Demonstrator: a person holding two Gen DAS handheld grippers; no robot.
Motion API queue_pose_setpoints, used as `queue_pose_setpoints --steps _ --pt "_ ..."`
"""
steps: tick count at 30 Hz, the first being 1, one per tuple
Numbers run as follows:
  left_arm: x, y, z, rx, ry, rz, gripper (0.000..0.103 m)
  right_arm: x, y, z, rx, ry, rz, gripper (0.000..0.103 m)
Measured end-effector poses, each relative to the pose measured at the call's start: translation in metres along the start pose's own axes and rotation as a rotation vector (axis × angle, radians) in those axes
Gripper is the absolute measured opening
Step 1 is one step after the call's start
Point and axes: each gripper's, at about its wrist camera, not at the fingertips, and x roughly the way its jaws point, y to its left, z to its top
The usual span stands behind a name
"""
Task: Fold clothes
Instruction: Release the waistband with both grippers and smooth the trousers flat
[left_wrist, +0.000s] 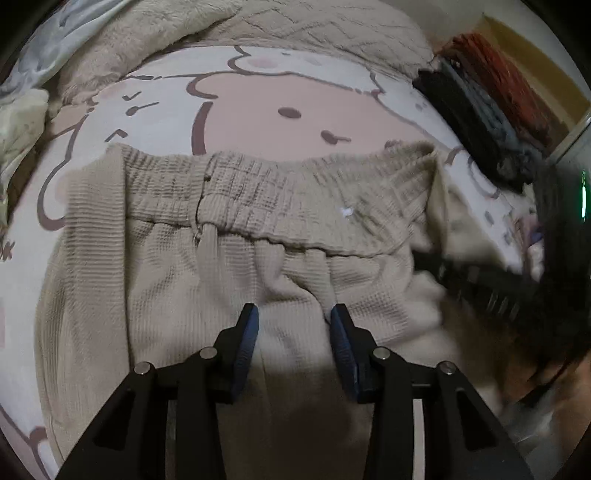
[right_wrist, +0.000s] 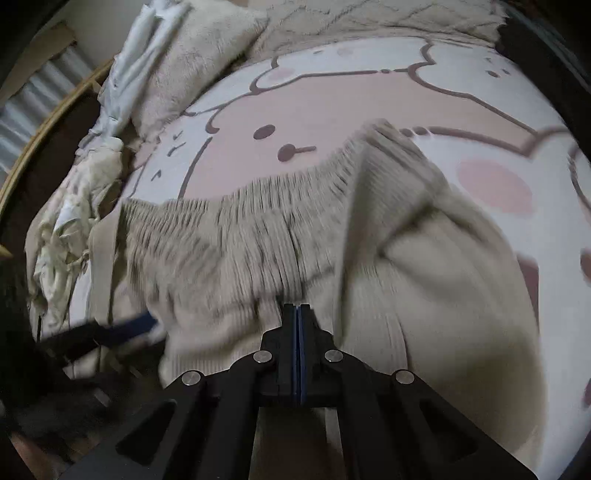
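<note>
On cartoon-print bedsheet, beige waffle trousers spread flat, waistband up top. Left gripper parted above fabric, gripping nothing. Right gripper pressed together at the cloth.

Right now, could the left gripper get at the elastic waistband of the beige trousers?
Probably yes: the left gripper hangs open over the trousers, and nothing lies between it and the waistband.

Black linkage fingers, blue pads, silver pivot screws
</note>
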Motion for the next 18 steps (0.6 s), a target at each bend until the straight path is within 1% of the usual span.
queue_pose_setpoints --steps 1,3,4,7,10,12,14,15,16,17,18 --pt "-0.007 -0.003 0.008 0.008 -0.020 -0.024 0.040 -0.006 -0.003 -0.011 0.007 -0.029 0.003 0.000" --pt "-0.020 -0.008 0.023 0.023 -0.060 -0.071 0.040 -0.011 -0.005 -0.020 0.028 -0.057 0.005 0.000" --pt "-0.021 -0.013 0.034 0.046 -0.061 -0.085 0.040 -0.010 -0.005 -0.022 0.031 -0.066 -0.004 0.000" --pt "-0.009 -0.034 0.069 0.139 -0.013 -0.095 0.040 -0.008 -0.001 -0.025 0.028 -0.091 -0.042 0.000" --pt "0.020 -0.045 0.091 0.200 0.055 -0.043 0.040 -0.005 0.008 -0.029 -0.032 -0.126 -0.101 0.000" --pt "0.038 -0.051 0.095 0.243 0.094 -0.006 0.040 -0.004 0.009 -0.030 -0.041 -0.134 -0.113 0.000" --pt "0.050 -0.057 0.090 0.283 0.126 -0.019 0.041 -0.003 0.006 -0.029 -0.035 -0.137 -0.106 0.000" --pt "0.055 -0.062 0.087 0.303 0.137 -0.037 0.044 -0.003 0.004 -0.029 -0.031 -0.139 -0.100 0.000" --pt "0.058 -0.064 0.085 0.322 0.144 -0.049 0.053 -0.003 0.003 -0.029 -0.027 -0.141 -0.094 0.000" --pt "0.059 -0.066 0.082 0.344 0.148 -0.055 0.055 -0.003 0.001 -0.029 -0.021 -0.143 -0.086 0.000" --pt "0.061 -0.071 0.078 0.372 0.154 -0.061 0.055 -0.003 -0.002 -0.029 -0.015 -0.146 -0.077 0.000"
